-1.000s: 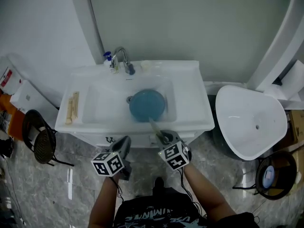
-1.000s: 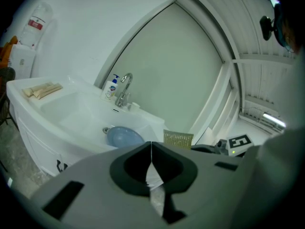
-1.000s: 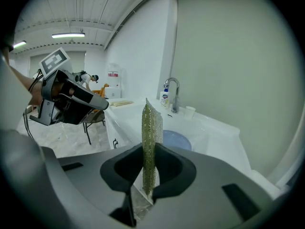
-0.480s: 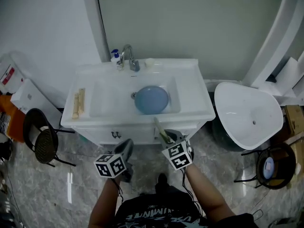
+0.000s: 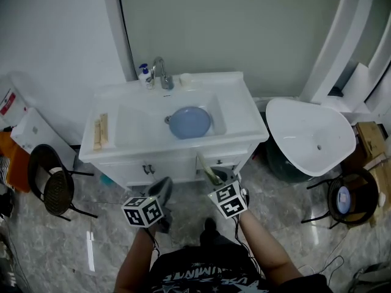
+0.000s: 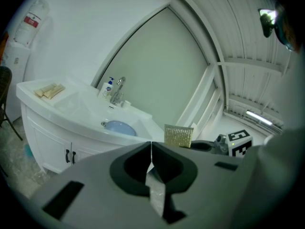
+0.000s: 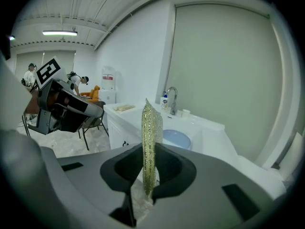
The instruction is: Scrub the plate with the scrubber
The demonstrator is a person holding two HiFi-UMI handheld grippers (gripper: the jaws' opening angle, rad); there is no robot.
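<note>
Standing edge-on in the right gripper (image 7: 148, 165), the scrubber (image 7: 151, 123) partly hides the plate (image 7: 177, 138).

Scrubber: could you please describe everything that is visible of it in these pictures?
The scrubber is a thin, flat, square pad of glittery yellow-gold mesh. It stands upright, pinched edge-on between the closed jaws of the right tool, with its upper part sticking out beyond them. Only the tool touches it; it is held in the air, away from the plate.
</note>
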